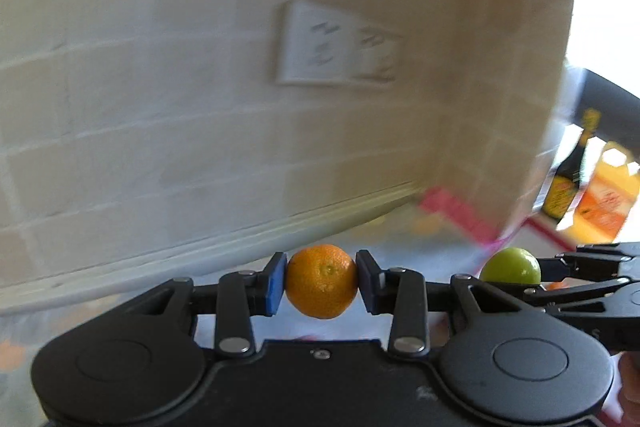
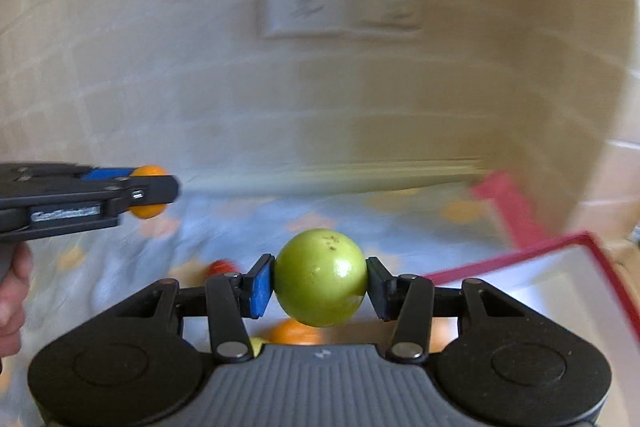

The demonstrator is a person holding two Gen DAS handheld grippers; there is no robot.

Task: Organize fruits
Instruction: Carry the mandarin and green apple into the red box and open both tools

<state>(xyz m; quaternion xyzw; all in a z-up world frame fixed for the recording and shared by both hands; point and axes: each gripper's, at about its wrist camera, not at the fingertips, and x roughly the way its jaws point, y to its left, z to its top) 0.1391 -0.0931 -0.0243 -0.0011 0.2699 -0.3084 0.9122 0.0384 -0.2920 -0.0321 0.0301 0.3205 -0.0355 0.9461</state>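
Note:
My left gripper (image 1: pixel 322 281) is shut on a small orange (image 1: pixel 322 281) and holds it in the air above the counter. My right gripper (image 2: pixel 320 279) is shut on a green apple (image 2: pixel 320 277), also lifted. In the left wrist view the apple (image 1: pixel 511 265) and the right gripper show at the right. In the right wrist view the left gripper with the orange (image 2: pixel 149 191) shows at the left. More fruit lies below the right gripper: an orange one (image 2: pixel 294 331) and a red one (image 2: pixel 221 267), both blurred.
A red-rimmed white tray (image 2: pixel 540 279) lies at the right. A light patterned cloth (image 2: pixel 224 223) covers the counter. A tiled wall with a double outlet (image 1: pixel 336 45) stands behind. A dark bottle (image 1: pixel 566 183) and an orange carton (image 1: pixel 604 203) stand far right.

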